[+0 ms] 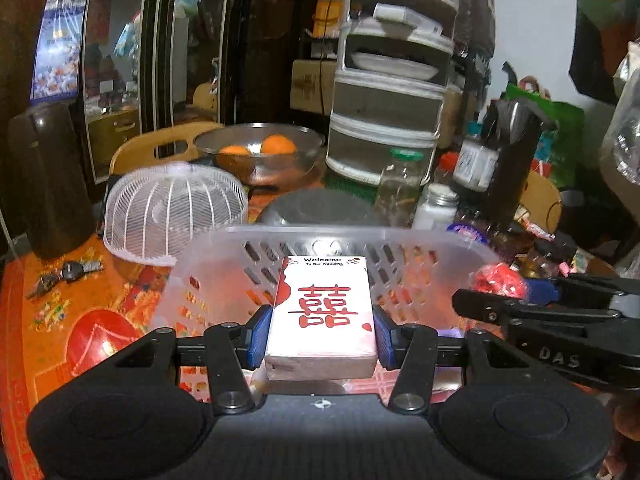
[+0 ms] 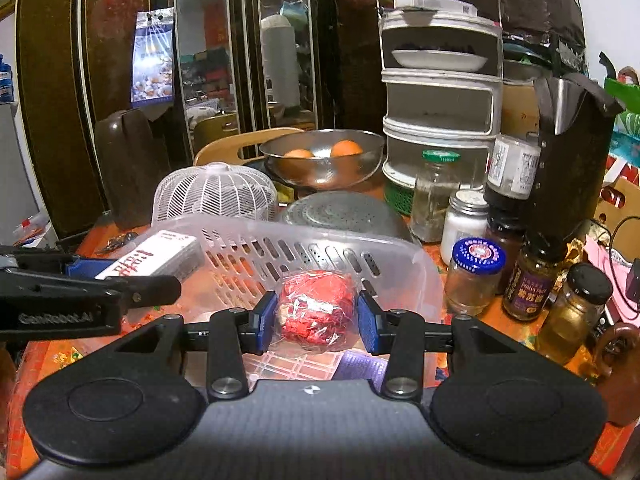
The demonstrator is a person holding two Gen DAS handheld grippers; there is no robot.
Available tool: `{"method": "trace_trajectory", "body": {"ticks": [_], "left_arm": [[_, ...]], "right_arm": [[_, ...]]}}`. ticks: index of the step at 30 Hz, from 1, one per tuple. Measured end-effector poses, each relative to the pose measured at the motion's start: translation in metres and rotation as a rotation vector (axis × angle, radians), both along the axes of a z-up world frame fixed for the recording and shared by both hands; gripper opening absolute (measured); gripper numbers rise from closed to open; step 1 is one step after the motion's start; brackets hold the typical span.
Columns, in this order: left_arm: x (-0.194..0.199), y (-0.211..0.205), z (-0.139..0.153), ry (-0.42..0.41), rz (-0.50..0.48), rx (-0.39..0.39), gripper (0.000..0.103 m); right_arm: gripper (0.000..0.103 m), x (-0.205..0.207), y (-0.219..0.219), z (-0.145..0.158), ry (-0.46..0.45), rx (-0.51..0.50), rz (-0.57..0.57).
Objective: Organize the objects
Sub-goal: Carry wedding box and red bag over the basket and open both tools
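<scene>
My left gripper (image 1: 320, 334) is shut on a white tissue pack (image 1: 322, 316) printed with a red character and "Welcome To Our Wedding". It hangs over the near part of a translucent plastic basket (image 1: 248, 236). My right gripper (image 2: 317, 316) is shut on a clear bag of red shredded stuff (image 2: 316, 308), also over the basket (image 2: 420, 268). In the left wrist view the right gripper's arm and the red bag (image 1: 500, 280) show at the right. Seen from the right wrist, the tissue pack (image 2: 156, 258) and the left gripper's arm sit at the left.
Behind the basket stand a white mesh food cover (image 1: 172, 212), an upturned metal colander (image 2: 344, 212) and a steel bowl with two oranges (image 1: 260, 152). Several jars (image 2: 476, 276) and a black kettle (image 2: 572, 168) crowd the right. Keys (image 1: 76, 270) lie at the left.
</scene>
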State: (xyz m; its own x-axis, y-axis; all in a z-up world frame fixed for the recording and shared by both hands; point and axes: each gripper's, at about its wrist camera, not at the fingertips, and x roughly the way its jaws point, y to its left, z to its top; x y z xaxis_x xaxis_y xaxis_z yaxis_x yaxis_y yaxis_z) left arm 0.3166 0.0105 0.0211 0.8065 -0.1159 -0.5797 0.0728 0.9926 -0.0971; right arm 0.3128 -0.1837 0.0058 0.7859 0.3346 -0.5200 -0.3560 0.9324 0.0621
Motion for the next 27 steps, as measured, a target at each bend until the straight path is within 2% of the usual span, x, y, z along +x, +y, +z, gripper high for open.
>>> {"method": "trace_trajectory", "body": {"ticks": [8,12,15,17,18,19,20,22,27], "left_arm": [[0.007,-0.004,-0.015,0.038,0.003,0.023,0.055],[0.006,-0.007,-0.019,0.037,0.006,0.059,0.055],[0.004,-0.007,-0.019,0.027,0.008,0.054,0.062],[0.002,-0.006,-0.017,0.008,0.012,0.052,0.079],[-0.001,-0.006,-0.015,-0.007,0.023,0.063,0.082],[-0.003,-0.006,-0.013,-0.022,0.031,0.077,0.088],[-0.006,-0.006,-0.011,-0.038,0.033,0.086,0.093],[-0.016,-0.003,-0.006,-0.068,0.032,0.083,0.098],[-0.067,0.013,0.008,-0.164,0.004,0.033,0.103]], "right_arm": [[0.046,0.004,0.006,-0.011,0.035,-0.038,0.006],[0.051,0.004,0.006,-0.013,0.044,-0.040,0.006],[0.053,0.003,0.004,-0.014,0.036,-0.037,-0.003],[0.065,0.002,0.002,-0.013,0.033,-0.026,-0.003],[0.080,-0.001,0.002,-0.012,0.017,-0.030,-0.012],[0.087,-0.003,0.001,-0.011,-0.004,-0.033,-0.025],[0.088,-0.008,0.000,-0.008,-0.027,-0.032,-0.030],[0.102,-0.016,-0.005,-0.001,-0.057,-0.017,-0.044],[0.103,-0.049,-0.024,0.015,-0.125,0.055,-0.040]]}}
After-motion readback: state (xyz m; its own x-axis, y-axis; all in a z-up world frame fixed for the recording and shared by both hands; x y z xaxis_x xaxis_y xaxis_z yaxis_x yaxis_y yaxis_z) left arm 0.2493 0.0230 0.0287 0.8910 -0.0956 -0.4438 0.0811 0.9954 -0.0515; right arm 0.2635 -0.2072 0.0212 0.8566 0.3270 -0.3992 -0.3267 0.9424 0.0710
